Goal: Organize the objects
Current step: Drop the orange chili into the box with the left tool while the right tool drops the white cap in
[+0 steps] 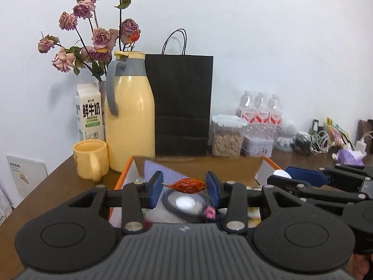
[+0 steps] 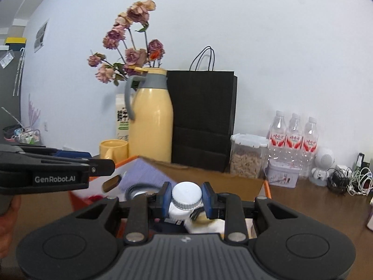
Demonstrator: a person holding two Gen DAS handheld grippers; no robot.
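My left gripper [image 1: 184, 186] is shut on a small red-orange pod-shaped object [image 1: 185, 185] and holds it above an open cardboard box [image 1: 198, 168] with orange edges. My right gripper [image 2: 186, 197] is shut on a white bottle with a ribbed white cap [image 2: 186, 196], held over the same box [image 2: 209, 177]. The box holds a purple booklet [image 1: 160, 170], a round black-rimmed item [image 1: 184, 203] and other small things. The right gripper shows at the right of the left wrist view [image 1: 326, 182]; the left gripper shows at the left of the right wrist view [image 2: 58, 170].
Behind the box on the brown table [image 1: 58, 182] stand a yellow mug [image 1: 91, 161], a yellow thermos jug [image 1: 129, 112], a milk carton [image 1: 89, 112], dried roses [image 1: 93, 30], a black paper bag [image 1: 181, 105], a cereal container [image 1: 227, 135], water bottles [image 1: 261, 112] and tangled cables [image 2: 349, 179].
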